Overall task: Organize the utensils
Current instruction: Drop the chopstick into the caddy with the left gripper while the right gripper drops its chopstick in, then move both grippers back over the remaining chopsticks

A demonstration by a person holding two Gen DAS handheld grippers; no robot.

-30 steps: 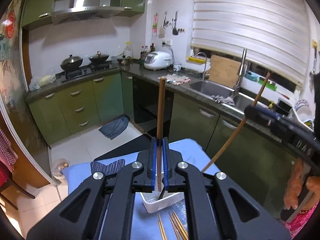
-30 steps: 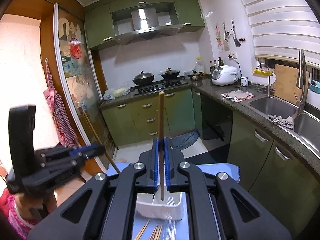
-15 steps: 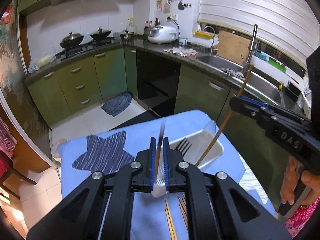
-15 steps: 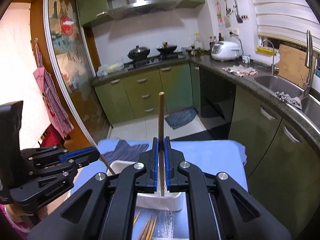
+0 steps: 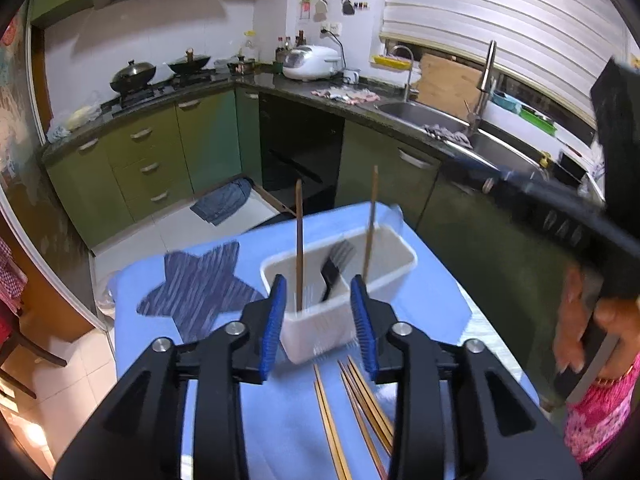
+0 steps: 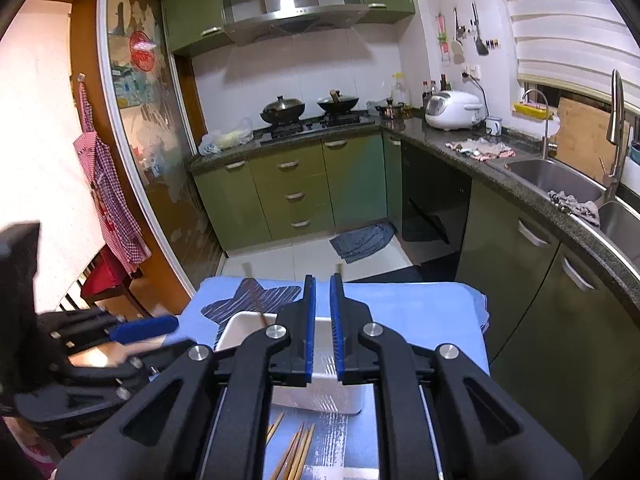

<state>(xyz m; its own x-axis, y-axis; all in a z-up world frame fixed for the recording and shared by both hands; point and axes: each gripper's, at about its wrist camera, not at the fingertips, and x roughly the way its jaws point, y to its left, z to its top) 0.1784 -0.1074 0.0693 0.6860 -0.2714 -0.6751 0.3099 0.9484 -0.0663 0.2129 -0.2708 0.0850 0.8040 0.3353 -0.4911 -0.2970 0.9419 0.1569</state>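
A white utensil bin point(image 5: 384, 276) stands on the blue cloth. Two wooden chopsticks stand in it: one point(image 5: 299, 240) in the left compartment, one point(image 5: 372, 220) in the right. A black fork point(image 5: 336, 268) leans between them. My left gripper point(image 5: 318, 320) is open and empty just in front of the bin. My right gripper point(image 6: 322, 332) is slightly open and empty above the bin point(image 6: 240, 330); it also shows blurred at the right of the left wrist view point(image 5: 560, 216). Several loose chopsticks point(image 5: 360, 408) lie on the cloth nearer me, also in the right wrist view point(image 6: 296, 452).
The blue cloth point(image 5: 280, 420) covers a small table, with a dark star-shaped mat point(image 5: 196, 288) at its left. Green kitchen cabinets point(image 6: 296, 188) and a counter with a sink point(image 6: 552, 176) ring the room behind. The table edge drops off at left and right.
Both grippers opened and let go of their chopsticks, which now stand in the bin. Both grippers drew back a little from the bin.
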